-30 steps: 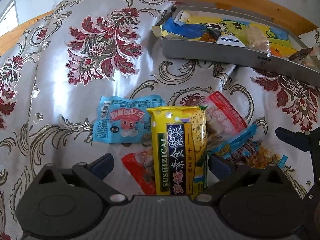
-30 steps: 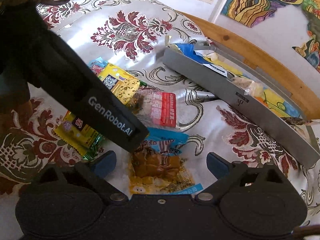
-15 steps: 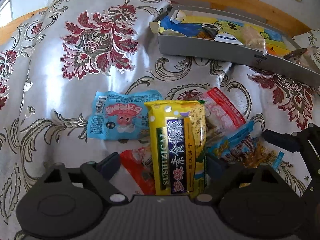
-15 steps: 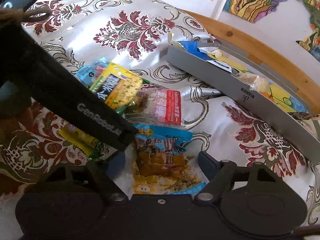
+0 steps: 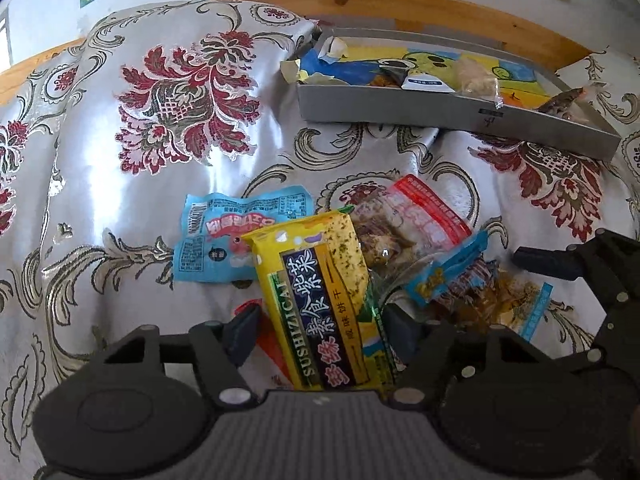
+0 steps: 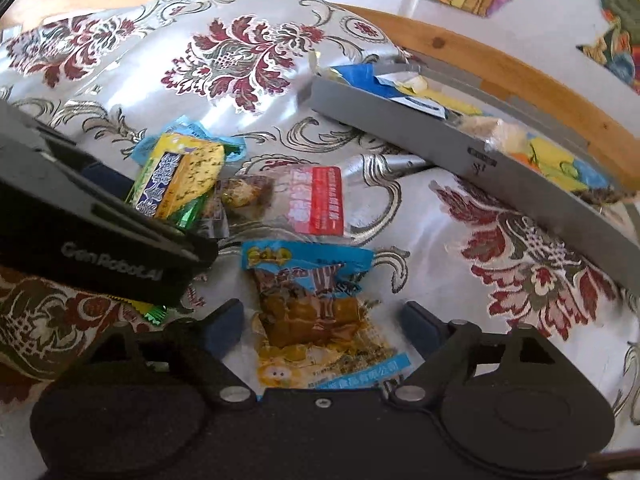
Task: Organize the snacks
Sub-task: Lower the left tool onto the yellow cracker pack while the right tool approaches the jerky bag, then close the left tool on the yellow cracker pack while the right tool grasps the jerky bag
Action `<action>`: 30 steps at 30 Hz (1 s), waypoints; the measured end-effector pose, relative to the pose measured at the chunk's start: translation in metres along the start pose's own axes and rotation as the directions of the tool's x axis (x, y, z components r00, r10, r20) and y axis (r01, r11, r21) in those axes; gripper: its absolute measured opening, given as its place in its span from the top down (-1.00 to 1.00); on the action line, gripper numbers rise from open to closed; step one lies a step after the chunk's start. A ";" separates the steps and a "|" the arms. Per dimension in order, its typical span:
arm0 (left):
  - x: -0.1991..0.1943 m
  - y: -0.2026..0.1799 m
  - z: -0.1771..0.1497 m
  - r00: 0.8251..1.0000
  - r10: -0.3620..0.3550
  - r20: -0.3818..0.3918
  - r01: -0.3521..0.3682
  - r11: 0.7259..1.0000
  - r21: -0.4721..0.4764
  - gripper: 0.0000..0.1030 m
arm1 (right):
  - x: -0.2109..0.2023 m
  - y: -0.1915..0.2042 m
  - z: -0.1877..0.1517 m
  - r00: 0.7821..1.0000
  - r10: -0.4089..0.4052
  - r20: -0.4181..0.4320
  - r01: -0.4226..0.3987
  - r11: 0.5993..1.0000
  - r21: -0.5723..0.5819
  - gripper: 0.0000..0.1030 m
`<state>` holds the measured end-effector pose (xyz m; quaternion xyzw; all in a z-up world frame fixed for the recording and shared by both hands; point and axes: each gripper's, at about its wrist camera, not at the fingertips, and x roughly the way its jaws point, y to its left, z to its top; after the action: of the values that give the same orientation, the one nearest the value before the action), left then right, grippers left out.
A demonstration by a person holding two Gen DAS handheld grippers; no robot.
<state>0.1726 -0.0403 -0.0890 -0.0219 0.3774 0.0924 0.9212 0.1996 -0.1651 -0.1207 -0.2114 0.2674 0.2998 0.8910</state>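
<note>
Floral tablecloth point(image 5: 120, 208): snack packets point(image 5: 240, 236), grey tray point(image 5: 440, 110).

The left gripper point(image 5: 320, 326) has its fingers closed in on either side of a yellow cracker packet point(image 5: 318, 300), which stands up between them; whether the pads actually press on it is hard to tell. Behind the packet a light blue snack bag point(image 5: 236, 240) lies flat on the silver cloth with red flowers point(image 5: 132, 184). To its right sit a clear bag with a red label point(image 5: 416, 220) and a blue-and-yellow bag point(image 5: 480, 284), overlapping. A red wrapper point(image 5: 272, 354) peeks out below the packet. The right gripper point(image 5: 580, 268) enters at the right edge, beside the blue-and-yellow bag. Farther back stands a grey tray point(image 5: 440, 110) holding several snacks.
</note>
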 end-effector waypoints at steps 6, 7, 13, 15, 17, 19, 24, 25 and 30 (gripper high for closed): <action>-0.004 0.002 -0.001 1.000 -0.022 0.007 0.022 1.000 0.005 -0.17 | -0.003 0.003 0.000 1.000 0.022 0.002 -0.022 1.000 -0.009 -0.46; -0.005 0.003 -0.001 1.000 -0.026 0.007 0.026 1.000 0.003 -0.16 | -0.004 0.003 0.001 1.000 0.024 0.002 -0.024 1.000 -0.009 -0.42; -0.014 0.006 -0.004 0.998 -0.067 0.012 0.067 0.998 0.001 -0.05 | -0.008 0.008 0.001 1.000 0.015 0.007 -0.015 0.999 -0.040 -0.32; -0.018 0.007 -0.004 0.996 -0.088 0.020 0.088 0.996 0.000 -0.01 | -0.010 0.013 0.001 1.000 0.003 0.015 -0.001 0.997 -0.073 -0.26; -0.022 0.005 -0.005 0.994 -0.102 0.027 0.101 0.995 0.016 0.01 | -0.013 0.020 0.001 1.000 -0.001 0.019 0.003 0.993 -0.118 -0.06; -0.023 0.004 -0.006 0.994 -0.108 0.031 0.107 0.994 0.031 0.01 | -0.013 0.023 0.000 1.000 -0.015 0.019 0.017 0.990 -0.138 -0.05; -0.021 0.005 -0.007 0.995 -0.096 0.007 0.095 0.995 0.034 0.01 | -0.010 0.016 -0.001 0.999 -0.023 0.027 0.025 0.994 -0.103 -0.40; -0.021 0.006 -0.007 0.995 -0.095 0.006 0.095 0.995 0.034 0.01 | -0.007 0.014 -0.001 0.999 -0.021 0.028 0.023 0.995 -0.097 -0.50; -0.025 0.013 -0.009 0.995 -0.096 0.005 0.095 0.995 0.039 0.01 | 0.006 -0.013 0.004 0.995 0.099 0.008 -0.099 0.994 0.054 -0.49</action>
<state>0.1466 -0.0328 -0.0775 -0.0219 0.3745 0.0410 0.9261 0.2132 -0.1701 -0.1188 -0.1727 0.2834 0.3369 0.8811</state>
